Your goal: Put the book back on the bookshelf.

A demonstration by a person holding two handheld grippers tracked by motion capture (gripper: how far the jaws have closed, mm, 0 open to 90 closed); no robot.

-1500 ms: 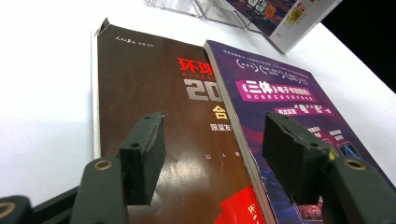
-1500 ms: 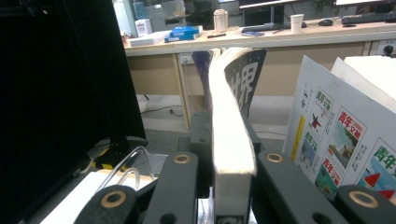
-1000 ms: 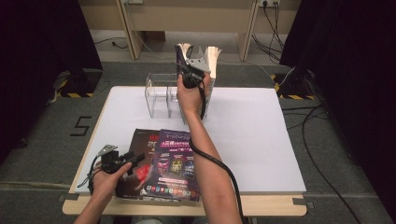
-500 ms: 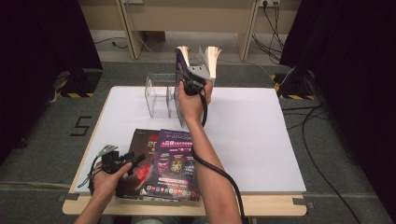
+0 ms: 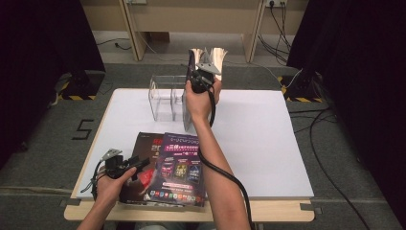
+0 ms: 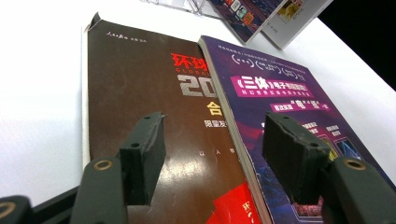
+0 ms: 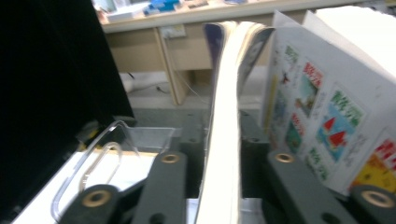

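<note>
My right gripper point(image 5: 205, 61) is held up at the table's far side, shut on an upright book point(image 7: 222, 93) with a white page edge; its jaws have just been closing on that book. A second book with a colourful cover point(image 7: 327, 126) stands just to the right of it. Both rise beside a clear plastic rack point(image 5: 165, 98). Near the front edge lie a brown magazine point(image 5: 143, 146) and a purple magazine point(image 5: 182, 167), side by side. My left gripper point(image 6: 212, 135) hovers open low over their seam, with nothing between its pads.
The white table point(image 5: 258, 143) has bare room to the right of the magazines and the rack. Cables trail from both grippers. Dark curtains flank the table, and a wooden bench point(image 5: 191, 14) stands behind it.
The right hand with the book has shifted only slightly. The left hand and the two magazines stay as they were.
</note>
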